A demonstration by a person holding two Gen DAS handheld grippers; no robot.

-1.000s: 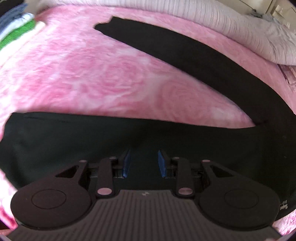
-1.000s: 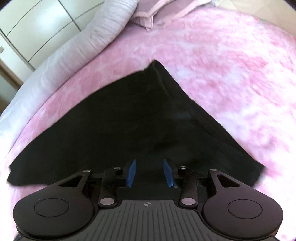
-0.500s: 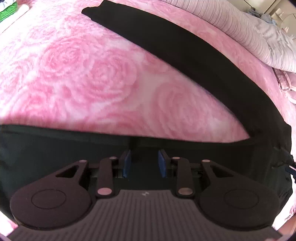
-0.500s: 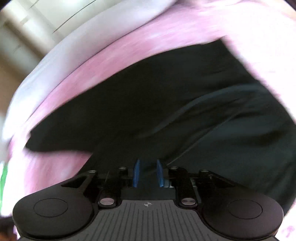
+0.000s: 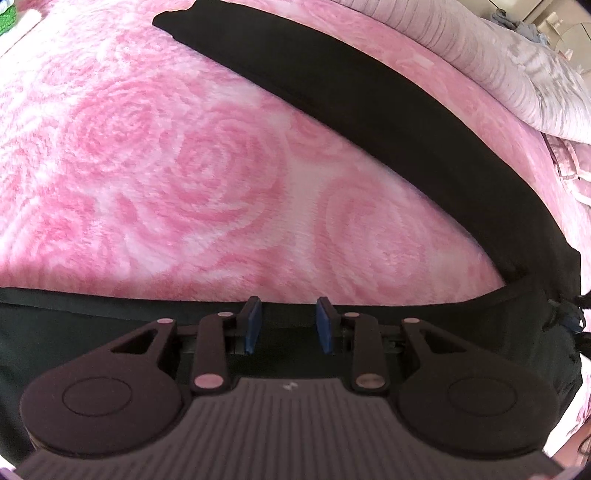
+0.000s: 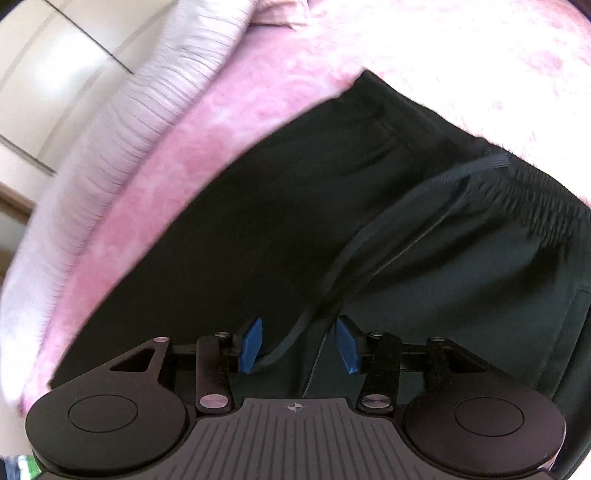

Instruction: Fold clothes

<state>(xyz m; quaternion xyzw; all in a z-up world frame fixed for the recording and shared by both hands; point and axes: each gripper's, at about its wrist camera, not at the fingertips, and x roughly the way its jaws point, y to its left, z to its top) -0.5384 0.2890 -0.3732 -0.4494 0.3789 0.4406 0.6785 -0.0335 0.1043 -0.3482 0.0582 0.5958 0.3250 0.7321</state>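
A pair of black trousers [image 5: 388, 125] lies spread on a pink rose-patterned blanket [image 5: 177, 177], one leg running to the far left, the other leg under my left gripper [image 5: 287, 320]. That gripper is open just above the near leg's edge. In the right wrist view the trousers [image 6: 258, 229] show their gathered waistband [image 6: 524, 188] and a dark drawstring [image 6: 369, 236] that runs down between the blue pads. My right gripper [image 6: 299, 345] is open over the fabric near the waist.
A striped pale duvet [image 5: 498, 70] is bunched along the far side of the bed, also in the right wrist view [image 6: 122, 122]. Folded green and white clothes [image 5: 11, 14] sit at the far left corner. White cupboard doors [image 6: 55, 55] stand beyond the bed.
The left gripper has moved forward to the near leg's edge. The right gripper swung over to the waistband, narrowed, then opened wider, with the drawstring now between its pads.
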